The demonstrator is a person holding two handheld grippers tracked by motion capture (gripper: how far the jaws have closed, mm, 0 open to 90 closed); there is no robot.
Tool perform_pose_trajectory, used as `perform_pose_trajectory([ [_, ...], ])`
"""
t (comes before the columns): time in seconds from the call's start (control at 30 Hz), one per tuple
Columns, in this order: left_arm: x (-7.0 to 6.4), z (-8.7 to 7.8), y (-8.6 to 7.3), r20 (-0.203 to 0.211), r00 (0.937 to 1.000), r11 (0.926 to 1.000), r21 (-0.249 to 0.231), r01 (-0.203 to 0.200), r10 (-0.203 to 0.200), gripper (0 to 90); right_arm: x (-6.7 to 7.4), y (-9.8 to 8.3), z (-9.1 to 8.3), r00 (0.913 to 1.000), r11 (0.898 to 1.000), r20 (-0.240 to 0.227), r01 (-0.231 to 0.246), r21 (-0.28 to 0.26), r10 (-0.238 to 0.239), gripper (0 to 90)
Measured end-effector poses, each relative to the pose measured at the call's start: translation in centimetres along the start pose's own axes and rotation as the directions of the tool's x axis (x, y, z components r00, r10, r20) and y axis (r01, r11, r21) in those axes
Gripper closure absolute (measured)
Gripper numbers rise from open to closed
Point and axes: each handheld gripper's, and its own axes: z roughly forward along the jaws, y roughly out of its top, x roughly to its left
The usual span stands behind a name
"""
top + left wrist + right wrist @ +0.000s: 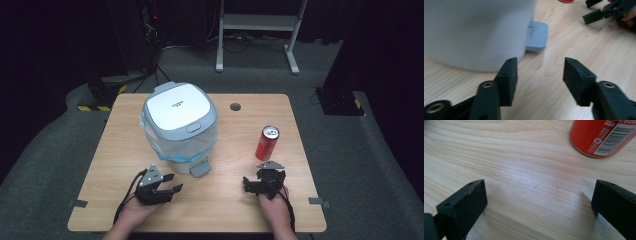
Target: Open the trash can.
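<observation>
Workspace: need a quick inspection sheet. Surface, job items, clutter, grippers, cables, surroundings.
Surface: wooden table, round hole at far edge.
Job's things: lidded pedal bin with plastic liner, pedal facing the person; red can upright, right of it.
Clutter: nothing seen.
Grippers: left gripper jaws apart, nothing between, near bin base; right gripper open, empty, short of the can.
Cables: one trails from each gripper.
Surroundings: dark carpet, white frame legs behind.
</observation>
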Motion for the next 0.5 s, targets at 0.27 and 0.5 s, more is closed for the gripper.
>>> perform_pose_trajectory([
  [0.27, -1.7, 2.1, 1.5, 0.0, 0.9992, 0.9982, -0.044, -0.041, 0.041, 64.7, 0.0, 0.0, 0.0, 1.0, 1.0, 0.0, 0.0, 0.0, 0.0, 0.0],
  [0.5, -2.4, 3.9, 2.5, -0.026, 0.9978, 0.9967, -0.053, -0.062, 0.061, 79.1, 0.0, 0.0, 0.0, 1.0, 1.0, -0.001, 0.005, 0.0, -0.005, 0.0],
])
